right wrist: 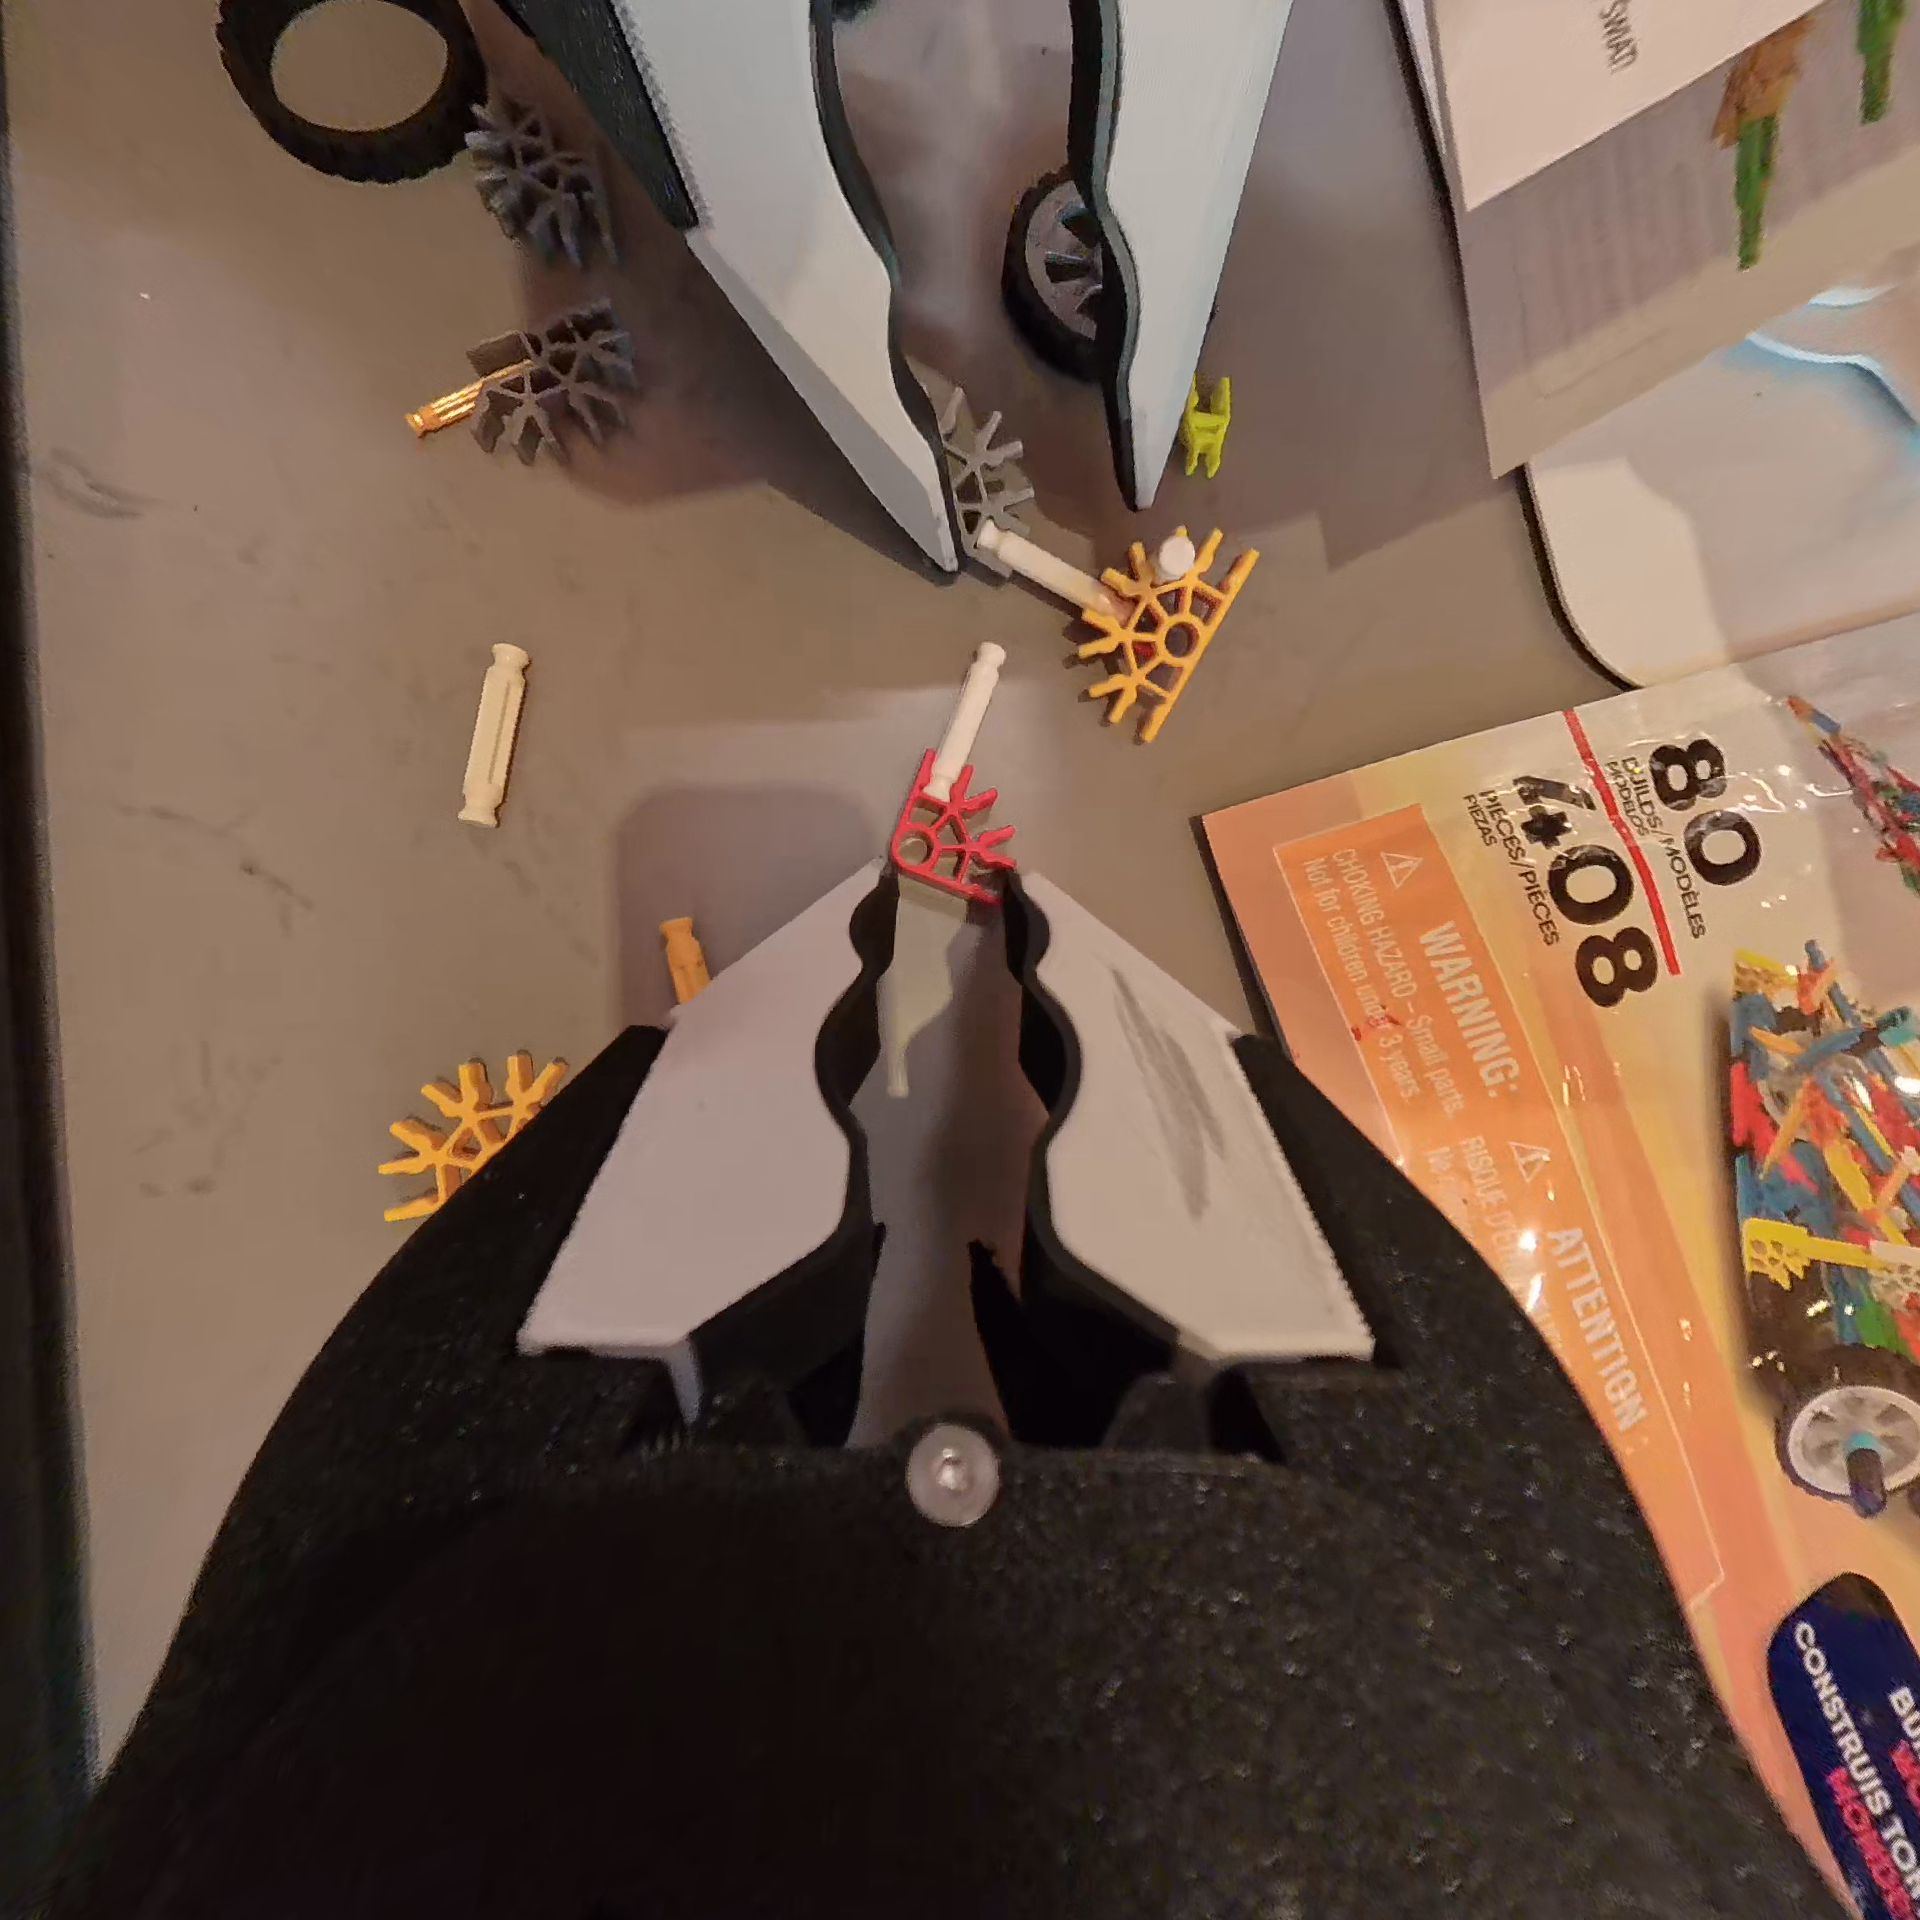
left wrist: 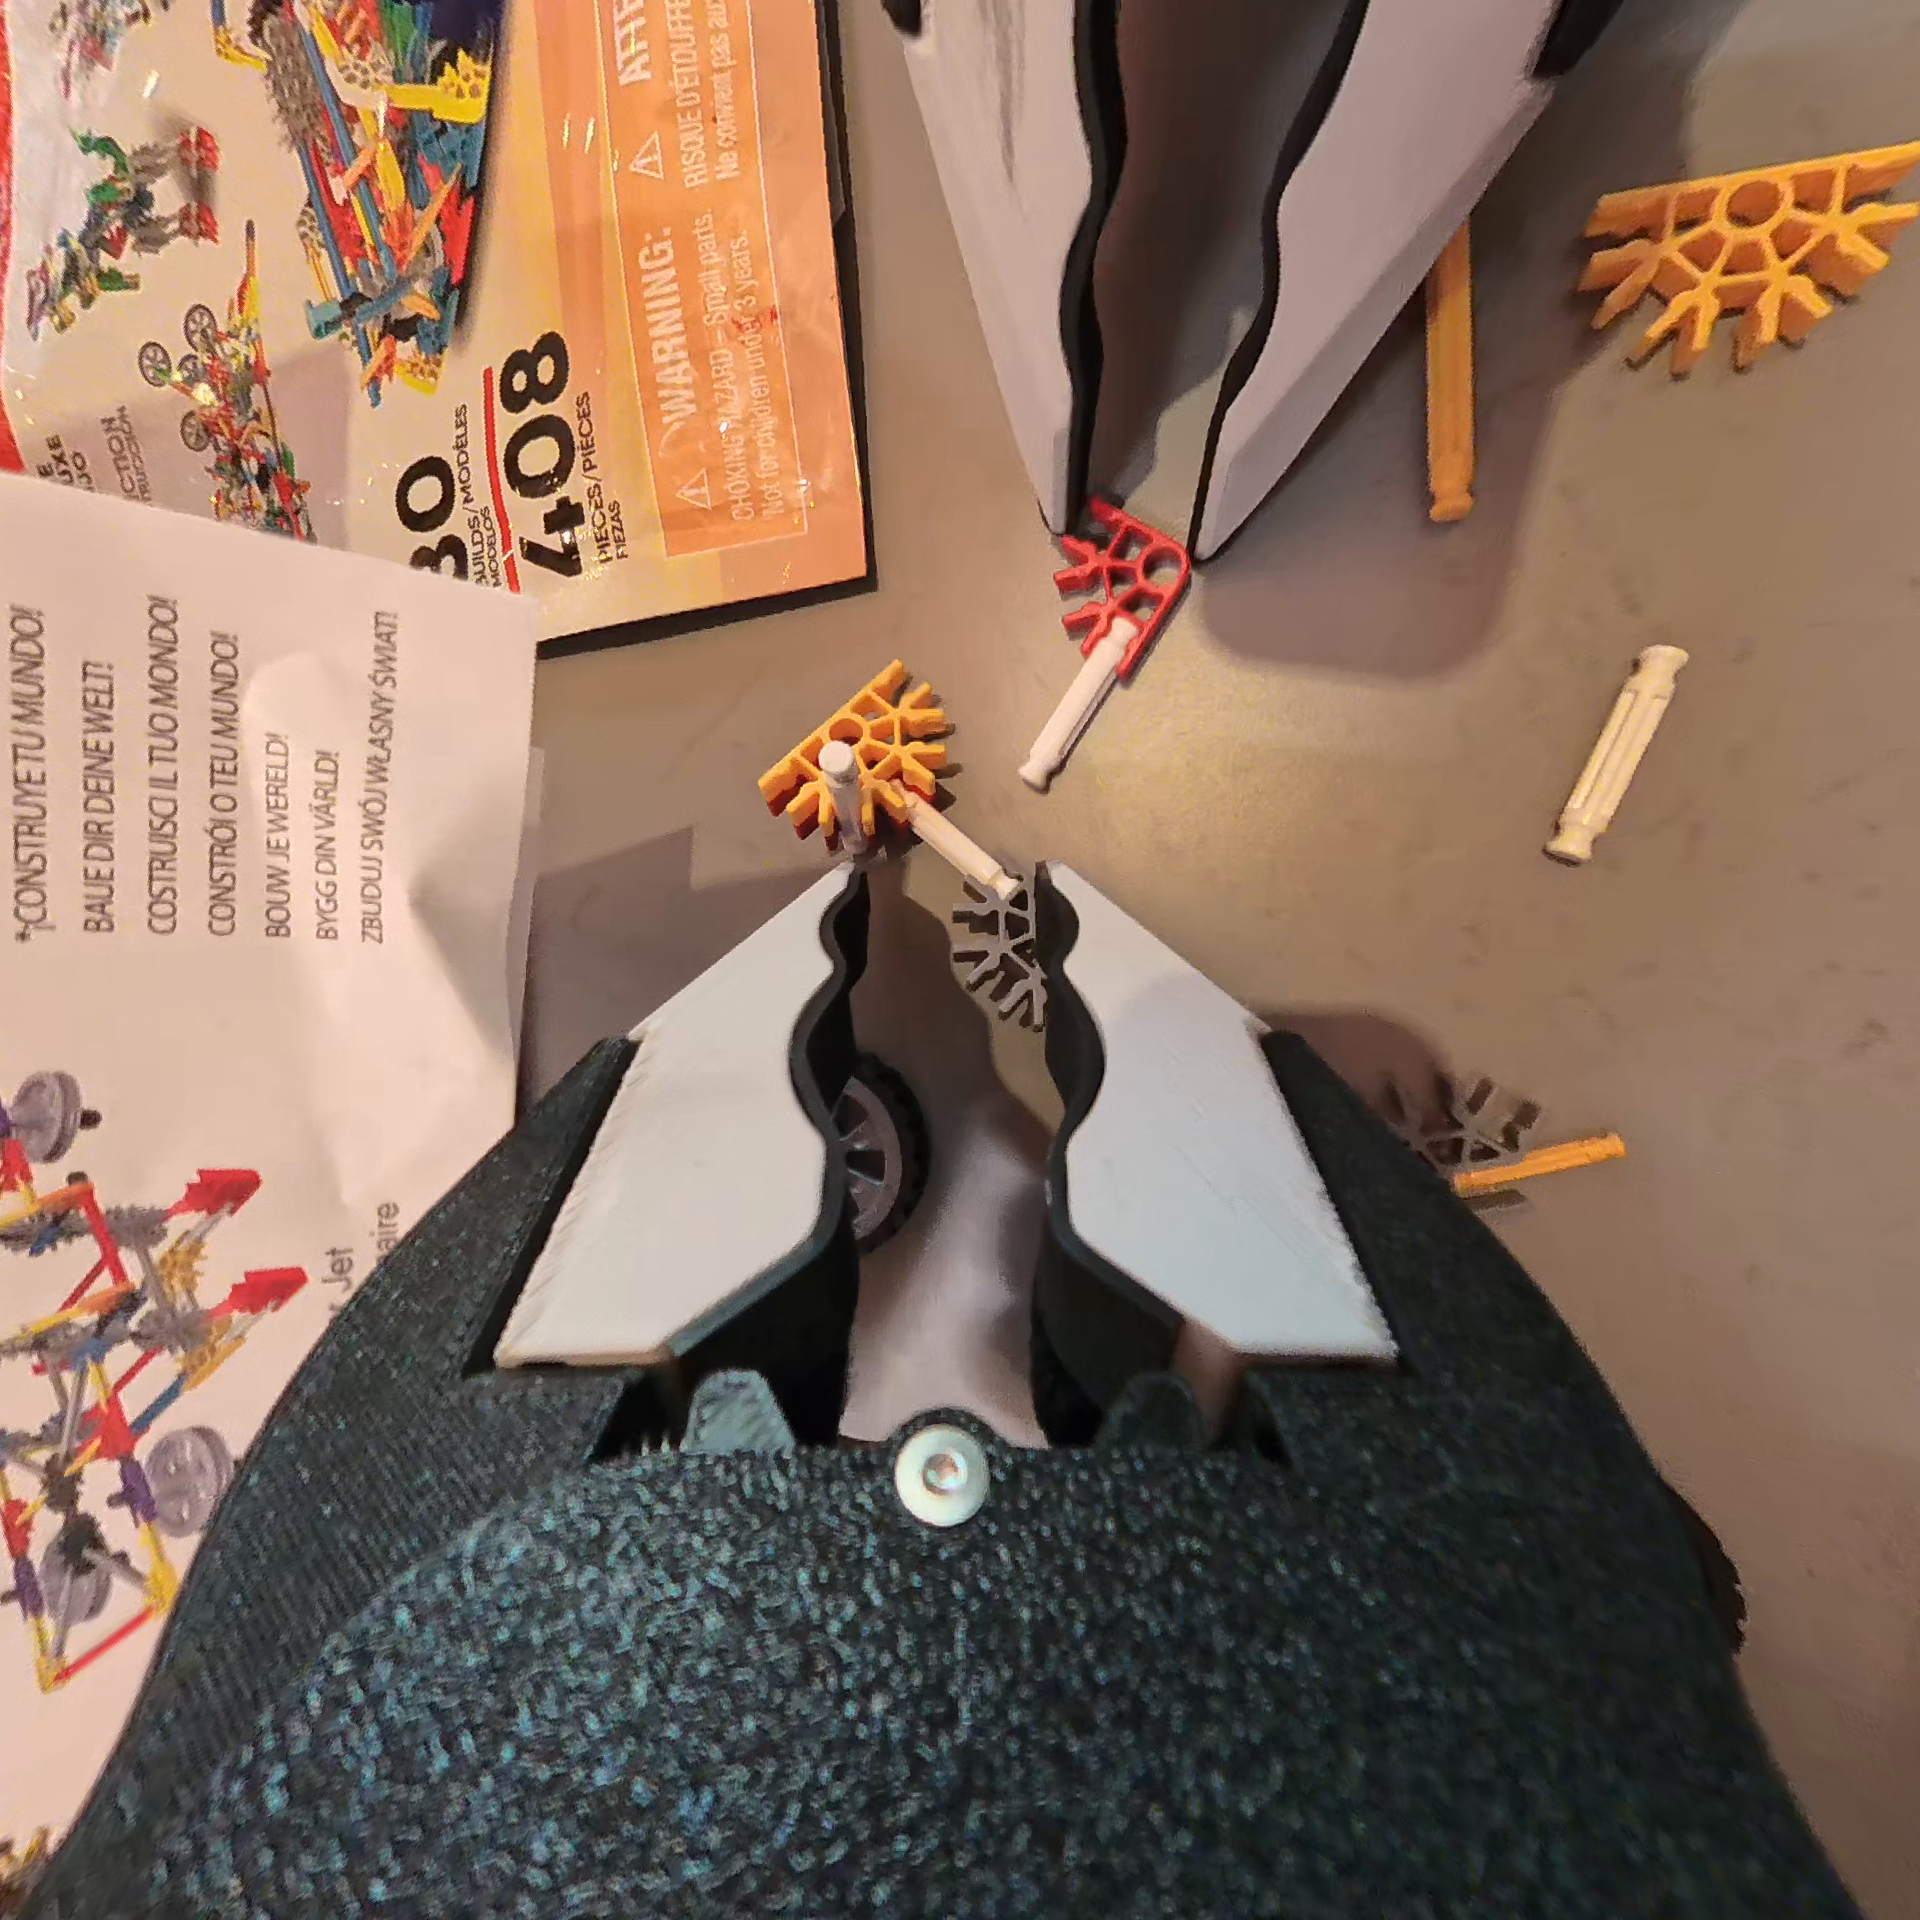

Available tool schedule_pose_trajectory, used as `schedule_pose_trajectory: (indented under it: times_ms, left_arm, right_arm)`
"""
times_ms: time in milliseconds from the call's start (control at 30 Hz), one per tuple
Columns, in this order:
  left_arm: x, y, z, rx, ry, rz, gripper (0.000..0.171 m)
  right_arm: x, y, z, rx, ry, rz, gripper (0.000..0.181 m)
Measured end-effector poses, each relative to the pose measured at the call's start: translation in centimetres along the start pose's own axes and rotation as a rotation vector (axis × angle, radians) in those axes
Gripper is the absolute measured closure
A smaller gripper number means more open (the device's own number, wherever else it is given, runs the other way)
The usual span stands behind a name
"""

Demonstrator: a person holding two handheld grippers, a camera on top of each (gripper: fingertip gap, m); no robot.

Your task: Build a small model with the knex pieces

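Right gripper [right wrist: 951, 883]: I see its fingers [right wrist: 727, 1091] closed to a narrow gap at the tips, pinching the corner of the red connector [right wrist: 951, 836]. A white rod [right wrist: 966, 717] is plugged into that connector and points away from the fingers, toward the yellow connector [right wrist: 1164, 634].

Left gripper [left wrist: 956, 873]: its fingers [left wrist: 717, 1070] stand partly open. The grey connector [left wrist: 997, 951] lies against the inner face of one finger; I cannot tell whether it is actually gripped. A second white rod [left wrist: 956, 836] joins the grey connector to the yellow connector, which also carries a short upright white rod [left wrist: 844, 790].

Relative to the red connector:
- yellow connector near, just beyond the free rod end, not touching it;
- a loose white rod [right wrist: 494, 732] lies apart on the grey worktop [right wrist: 312, 644];
- the printed toy bag [right wrist: 1558, 1039] lies on the opposite side;
- a small wheel [right wrist: 1060, 270] sits between the left fingers, farther off;
- a black tyre [right wrist: 353, 83] and further grey connectors [right wrist: 556, 379] lie well apart.
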State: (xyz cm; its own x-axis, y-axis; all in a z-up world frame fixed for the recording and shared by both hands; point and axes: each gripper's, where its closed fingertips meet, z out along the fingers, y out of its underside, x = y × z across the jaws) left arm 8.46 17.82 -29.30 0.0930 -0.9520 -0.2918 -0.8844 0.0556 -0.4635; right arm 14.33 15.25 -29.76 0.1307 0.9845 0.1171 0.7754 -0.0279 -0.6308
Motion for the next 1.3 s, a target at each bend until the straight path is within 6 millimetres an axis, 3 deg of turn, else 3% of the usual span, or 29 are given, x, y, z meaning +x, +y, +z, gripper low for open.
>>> schedule_pose_trajectory:
  times_ms: [200,333,800,1300]
  left_arm:
    - [-0.3,-0.4,0.4,0.005,-0.006,-0.038,0.143]
    - [-0.1,-0.5,0.7,0.005,-0.003,-0.029,0.155]
    - [0.0,0.3,0.3,-0.017,0.018,0.0,0.157]
    - [0.2,0.5,0.3,-0.034,0.029,0.01,0.157]
  right_arm:
    - [-0.3,-0.2,0.2,0.017,-0.014,-0.019,0.177]
    - [-0.1,-0.1,0.0,0.013,-0.004,-0.026,0.177]
    - [-0.5,0.0,-0.1,-0.037,-0.022,0.074,0.153]
    - [0.2,-1.1,1.1,0.002,0.031,0.168,0.158]
